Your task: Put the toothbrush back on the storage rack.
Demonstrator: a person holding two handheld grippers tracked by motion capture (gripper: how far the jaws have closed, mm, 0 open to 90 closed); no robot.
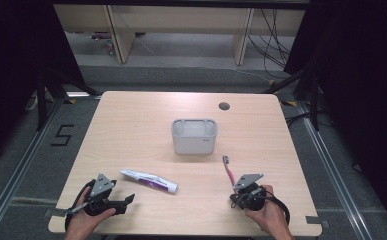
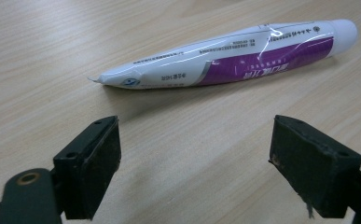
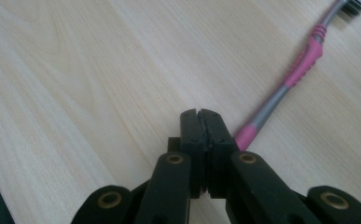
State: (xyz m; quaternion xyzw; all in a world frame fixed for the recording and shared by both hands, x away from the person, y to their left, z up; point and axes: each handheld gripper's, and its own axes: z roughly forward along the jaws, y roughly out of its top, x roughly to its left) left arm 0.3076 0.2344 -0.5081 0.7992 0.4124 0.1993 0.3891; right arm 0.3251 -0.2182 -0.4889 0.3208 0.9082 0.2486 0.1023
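Toothbrush [image 3: 299,70] beside clenched right fingers [image 3: 200,122]; toothpaste tube [image 2: 229,56] ahead of released left fingers [image 2: 92,158]; bin [image 1: 194,136] mid-table

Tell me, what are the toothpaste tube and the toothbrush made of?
Toothpaste tube: looks like soft, glossy plastic; it shines and is crimped flat at one end. Toothbrush: probably hard plastic, pink and grey, with ribbed pink parts that may be rubbery.

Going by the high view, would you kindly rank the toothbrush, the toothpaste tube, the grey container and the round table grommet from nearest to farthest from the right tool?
1. Toothbrush: just beyond the right tool.
2. Toothpaste tube: to its left, near the front.
3. Grey container: mid-table, farther back.
4. Grommet: by the far edge.
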